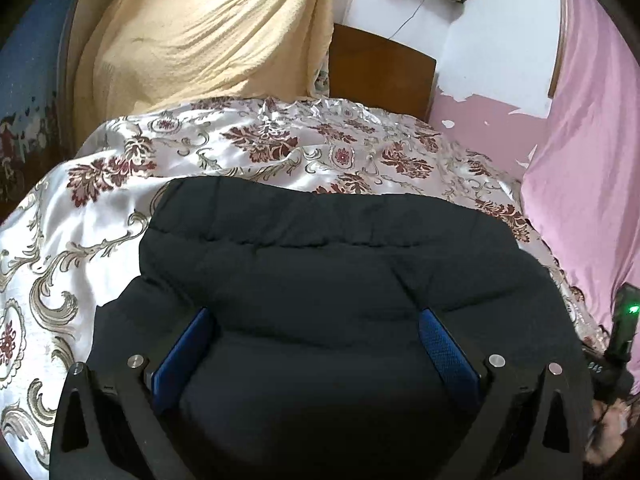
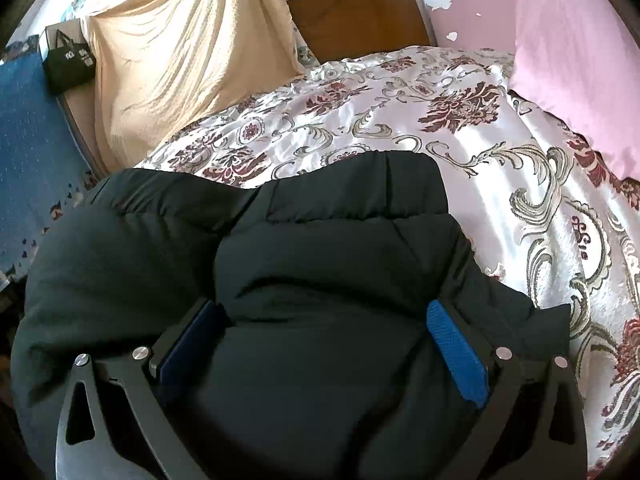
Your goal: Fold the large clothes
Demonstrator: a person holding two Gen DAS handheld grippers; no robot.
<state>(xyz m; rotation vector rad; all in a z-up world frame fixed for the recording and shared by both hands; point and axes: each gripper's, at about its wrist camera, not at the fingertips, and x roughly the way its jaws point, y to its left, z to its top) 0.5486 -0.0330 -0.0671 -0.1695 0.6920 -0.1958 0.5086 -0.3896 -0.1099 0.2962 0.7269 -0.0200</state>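
Note:
A bulky black padded jacket [image 1: 320, 260] lies on the floral satin bedspread [image 1: 200, 148]. It also fills the lower part of the right wrist view [image 2: 320, 248]. My left gripper [image 1: 316, 320] stands wide open, its blue pads [image 1: 444, 344] spread on either side of a bulge of the jacket. My right gripper [image 2: 326, 316] is also wide open, its blue pads [image 2: 452, 340] pressing into the jacket's near part. The jacket fabric puffs up between both pairs of fingers. The jacket's near edge is hidden under the grippers.
The bedspread [image 2: 460, 128] covers the bed. A wooden headboard [image 1: 380, 68] stands at the far end. A beige cloth [image 1: 200, 32] hangs at far left, a pink sheet [image 1: 592, 140] at right. A blue mat [image 2: 32, 140] and a black bag [image 2: 68, 64] lie to the left.

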